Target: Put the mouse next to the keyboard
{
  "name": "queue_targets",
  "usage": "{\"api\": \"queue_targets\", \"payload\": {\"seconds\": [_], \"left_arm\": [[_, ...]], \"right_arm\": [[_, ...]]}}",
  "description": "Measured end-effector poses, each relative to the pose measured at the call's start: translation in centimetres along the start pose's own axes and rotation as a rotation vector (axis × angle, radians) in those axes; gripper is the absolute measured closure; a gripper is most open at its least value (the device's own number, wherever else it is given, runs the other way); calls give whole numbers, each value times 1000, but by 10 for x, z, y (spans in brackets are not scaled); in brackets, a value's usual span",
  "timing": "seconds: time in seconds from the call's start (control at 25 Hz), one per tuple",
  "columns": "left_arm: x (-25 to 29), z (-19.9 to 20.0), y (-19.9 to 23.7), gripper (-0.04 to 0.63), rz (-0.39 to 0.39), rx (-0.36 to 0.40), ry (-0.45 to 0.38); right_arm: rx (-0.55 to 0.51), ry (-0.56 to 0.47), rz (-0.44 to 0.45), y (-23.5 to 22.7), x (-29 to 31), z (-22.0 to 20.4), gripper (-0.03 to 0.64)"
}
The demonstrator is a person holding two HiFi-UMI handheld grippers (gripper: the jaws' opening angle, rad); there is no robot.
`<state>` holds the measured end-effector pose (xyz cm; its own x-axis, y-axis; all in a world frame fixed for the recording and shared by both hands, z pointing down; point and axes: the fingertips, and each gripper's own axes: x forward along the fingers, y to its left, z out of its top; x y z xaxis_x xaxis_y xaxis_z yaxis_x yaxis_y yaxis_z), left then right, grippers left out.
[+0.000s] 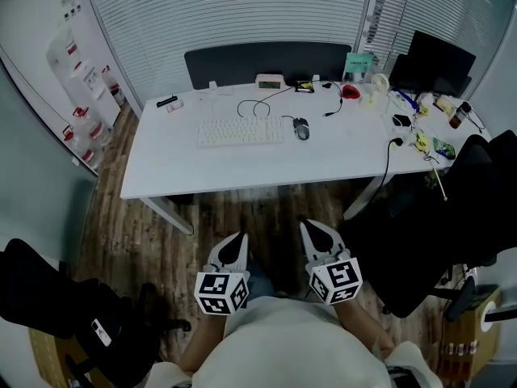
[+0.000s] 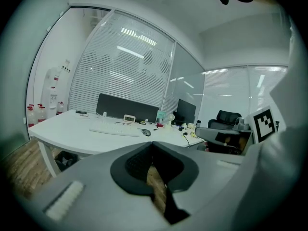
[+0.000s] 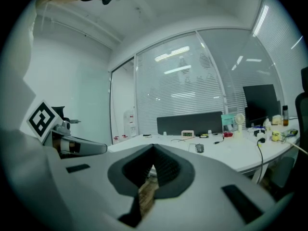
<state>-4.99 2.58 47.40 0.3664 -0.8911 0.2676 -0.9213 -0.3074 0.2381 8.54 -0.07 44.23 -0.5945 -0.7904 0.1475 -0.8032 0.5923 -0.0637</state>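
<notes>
1. Both tools idle: the left gripper (image 1: 235, 244) and the right gripper (image 1: 313, 234) are clenched, jaws together on nothing, and touch nothing (only wood floor shows through the gap behind the pads).
2. They hang side by side close to the person's body, well apart from the white desk (image 1: 242, 170), which lies toward 12 o'clock.
3. On that desk the corded mouse (image 1: 301, 128) rests just beside the keyboard (image 1: 241, 131), at its 3 o'clock.
4. Judged from this layout, the mouse already sits where the task wants it; nothing appears left to do.
</notes>
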Motion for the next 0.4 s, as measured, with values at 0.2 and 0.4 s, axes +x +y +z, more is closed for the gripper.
{"api": "queue_targets", "payload": {"seconds": [0.2, 0.4], "left_arm": [[0, -3, -2, 583, 0, -5, 6], [2, -3, 0, 583, 0, -5, 7]], "right_arm": [[6, 2, -8, -2, -2, -2, 617], [12, 1, -11, -3, 0, -3, 617]]}}
